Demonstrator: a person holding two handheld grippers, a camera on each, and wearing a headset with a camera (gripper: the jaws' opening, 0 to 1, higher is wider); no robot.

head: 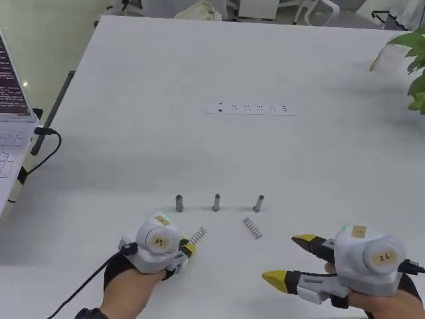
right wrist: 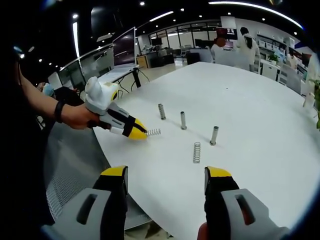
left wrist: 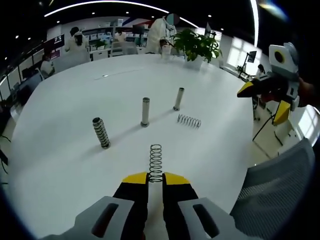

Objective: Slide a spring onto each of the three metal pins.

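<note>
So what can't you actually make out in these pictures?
Head view: laptop cut off by the left edge; plant by the right.
Head view: power strip markings too small.
Left gripper view: held spring, lower end hidden between the jaws.

We are in a large open-plan office. We work at a broad white table [head: 199, 73] with a power strip [head: 251, 107] set in its top. An open laptop [head: 10, 113] sits at its left edge, with a black cable [head: 46, 147] trailing beside it. A potted plant [left wrist: 197, 45] stands at the far end and a grey mesh office chair [left wrist: 280, 190] is drawn up close. Beyond, we see a monitor [right wrist: 124, 47], glass partitions [right wrist: 85, 64], rows of ceiling lights [right wrist: 162, 16] and people in white coats [left wrist: 161, 31].
</note>
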